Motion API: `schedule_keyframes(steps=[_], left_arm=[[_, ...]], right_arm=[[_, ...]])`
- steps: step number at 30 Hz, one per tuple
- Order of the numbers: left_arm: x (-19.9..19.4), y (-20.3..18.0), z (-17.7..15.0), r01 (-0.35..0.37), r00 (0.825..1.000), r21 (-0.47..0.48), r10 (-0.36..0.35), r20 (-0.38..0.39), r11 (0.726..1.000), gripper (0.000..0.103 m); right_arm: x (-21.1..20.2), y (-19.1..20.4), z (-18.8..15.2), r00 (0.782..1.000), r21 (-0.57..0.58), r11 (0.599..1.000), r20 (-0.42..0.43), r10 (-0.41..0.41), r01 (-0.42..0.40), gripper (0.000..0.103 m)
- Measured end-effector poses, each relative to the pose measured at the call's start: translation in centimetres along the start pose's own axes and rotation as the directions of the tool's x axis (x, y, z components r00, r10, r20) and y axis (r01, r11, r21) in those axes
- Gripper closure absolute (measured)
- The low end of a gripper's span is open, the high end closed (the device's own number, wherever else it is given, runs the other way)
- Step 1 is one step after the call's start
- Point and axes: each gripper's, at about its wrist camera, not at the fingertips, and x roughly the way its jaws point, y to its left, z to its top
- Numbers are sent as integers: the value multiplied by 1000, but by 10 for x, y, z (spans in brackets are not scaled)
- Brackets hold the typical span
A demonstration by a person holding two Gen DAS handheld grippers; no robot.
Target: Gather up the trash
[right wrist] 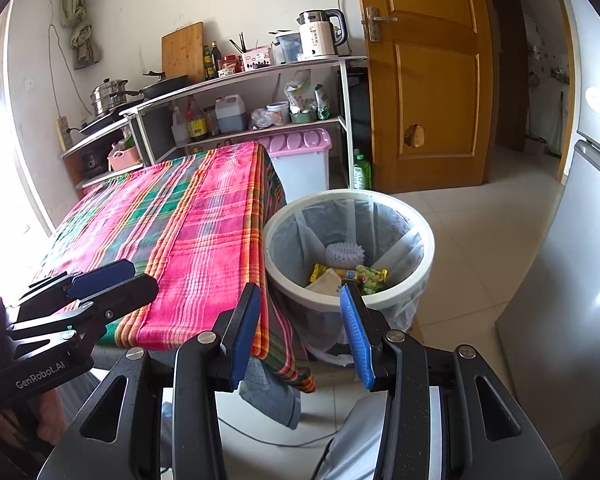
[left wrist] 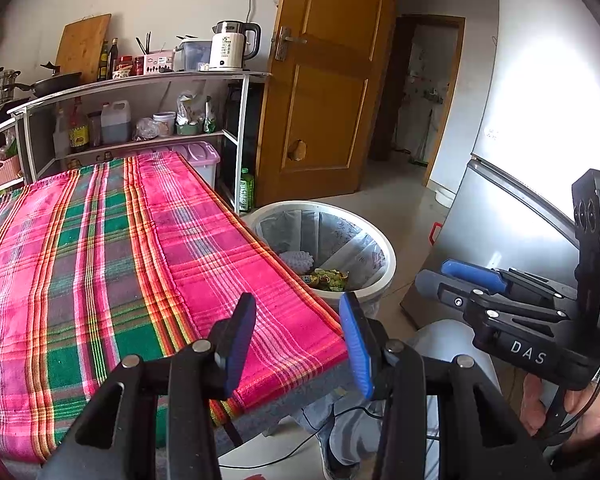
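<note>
Both grippers hang empty above the near end of the table, which is covered with a pink and green plaid cloth (left wrist: 132, 240). The left gripper (left wrist: 298, 344) has its blue pads apart with only air and the cloth's edge between them; the right gripper (right wrist: 300, 332) also has its pads apart, and nothing is held. The trash lies already in the white trash bin (right wrist: 396, 300) that stands on the floor just beside the table's corner: a yellow-green snack wrapper (right wrist: 370, 276), a white foam fruit net (right wrist: 344, 254) and a piece of pale paper (right wrist: 326, 282). On the cloth I can see no trash left. So I judge that the collecting step is finished or nearly so — the task looks close to its end. The next move, if any, is to check the table and the floor for a missed piece; I cannot tell whether one lies outside these views.
</note>
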Motion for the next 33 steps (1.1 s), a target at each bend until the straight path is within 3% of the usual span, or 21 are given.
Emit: schedule_keyframes(steps=[33], left_arm=[[4, -1, -1, -5, 1000, -7, 5, -14, 1000, 58]], right_arm=[[4, 0, 1, 1000, -3, 1000, -9, 1, -1, 60]])
